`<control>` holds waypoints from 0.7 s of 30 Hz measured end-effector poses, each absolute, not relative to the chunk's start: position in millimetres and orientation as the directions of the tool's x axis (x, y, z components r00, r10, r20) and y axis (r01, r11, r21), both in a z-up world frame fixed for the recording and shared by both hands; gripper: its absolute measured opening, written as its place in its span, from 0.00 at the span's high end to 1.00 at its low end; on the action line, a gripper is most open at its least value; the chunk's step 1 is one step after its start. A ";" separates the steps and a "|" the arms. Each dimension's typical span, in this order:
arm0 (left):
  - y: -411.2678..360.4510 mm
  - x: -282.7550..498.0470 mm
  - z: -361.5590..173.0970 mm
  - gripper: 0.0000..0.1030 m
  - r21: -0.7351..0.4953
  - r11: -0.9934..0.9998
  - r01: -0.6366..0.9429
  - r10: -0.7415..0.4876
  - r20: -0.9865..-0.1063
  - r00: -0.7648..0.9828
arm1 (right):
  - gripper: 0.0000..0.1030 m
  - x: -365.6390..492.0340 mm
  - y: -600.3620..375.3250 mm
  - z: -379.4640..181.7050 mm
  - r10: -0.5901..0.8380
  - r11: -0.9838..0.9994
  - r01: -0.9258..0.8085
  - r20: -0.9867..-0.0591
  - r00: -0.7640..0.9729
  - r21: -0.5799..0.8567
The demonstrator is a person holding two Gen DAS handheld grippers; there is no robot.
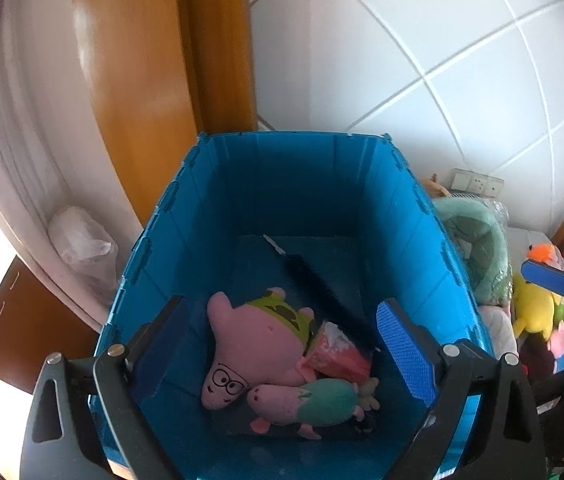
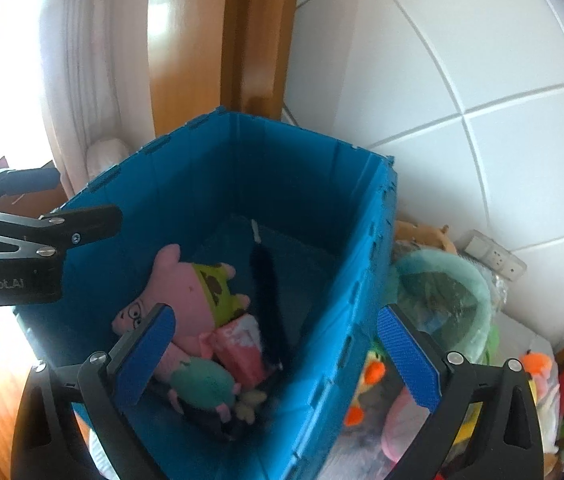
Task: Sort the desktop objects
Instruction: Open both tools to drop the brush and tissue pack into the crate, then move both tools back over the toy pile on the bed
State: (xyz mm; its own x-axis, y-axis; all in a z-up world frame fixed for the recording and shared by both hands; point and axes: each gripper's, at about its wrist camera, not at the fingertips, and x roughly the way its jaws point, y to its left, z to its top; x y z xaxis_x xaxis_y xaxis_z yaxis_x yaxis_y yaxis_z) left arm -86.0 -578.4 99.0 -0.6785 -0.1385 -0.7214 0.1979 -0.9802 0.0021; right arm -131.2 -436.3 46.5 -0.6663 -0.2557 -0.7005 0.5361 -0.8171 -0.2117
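Note:
A deep blue folding crate (image 1: 289, 184) (image 2: 361, 264) stands against the tiled wall. Inside lie a pink pig plush with glasses (image 1: 250, 340) (image 2: 186, 300), a small pink and teal plush (image 1: 313, 402) (image 2: 202, 388), a pink packet (image 1: 337, 356) (image 2: 242, 344) and a black furry wand (image 1: 317, 288) (image 2: 266, 280). My left gripper (image 1: 285, 356) hangs open over the crate with nothing between its fingers. My right gripper (image 2: 278, 356) is open and empty too, straddling the crate's right wall. Its blue pad (image 1: 547, 278) shows at the right of the left wrist view.
A heap of plush toys (image 1: 533, 312) (image 2: 373, 380) and a mint green cushion (image 1: 477, 240) (image 2: 441, 292) lie right of the crate. A wall socket (image 1: 477, 182) (image 2: 493, 256) sits behind them. A wooden door frame (image 1: 150, 80) and white curtain (image 1: 14, 140) stand left.

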 end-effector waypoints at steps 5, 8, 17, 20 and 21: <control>-546.4 -80.9 101.5 0.07 0.023 -0.988 0.151 -0.121 -0.716 -0.688 | 0.00 -117.4 -407.2 42.8 -0.257 -0.832 0.523 -0.707 -0.659 -0.185; -522.9 -79.2 101.3 0.07 0.036 -0.993 0.117 -0.108 -0.711 -0.695 | 0.00 -105.4 -380.2 40.0 -0.257 -0.847 0.506 -0.708 -0.658 -0.163; -411.2 -78.6 93.2 0.07 0.060 -0.998 0.006 -0.047 -0.718 -0.694 | 0.00 -81.0 -265.1 25.6 -0.220 -0.895 0.429 -0.717 -0.662 -0.120; -363.6 -78.1 87.6 0.07 0.055 -0.998 -0.025 -0.023 -0.725 -0.689 | 0.00 -78.2 -209.1 17.4 -0.195 -0.911 0.396 -0.729 -0.656 -0.113; -346.0 -77.5 84.7 0.07 0.044 -0.998 -0.034 -0.009 -0.725 -0.688 | 0.00 -76.9 -191.1 15.3 -0.188 -0.916 0.387 -0.732 -0.655 -0.111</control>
State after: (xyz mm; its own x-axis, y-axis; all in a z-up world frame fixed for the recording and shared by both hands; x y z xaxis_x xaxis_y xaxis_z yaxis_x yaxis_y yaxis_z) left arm -77.5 -346.0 84.7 -0.6885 -0.0088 -0.7252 -0.0340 -0.9984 0.0444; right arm -76.9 -191.1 15.3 -0.6546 -0.1877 -0.7323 0.3867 -0.9155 -0.1110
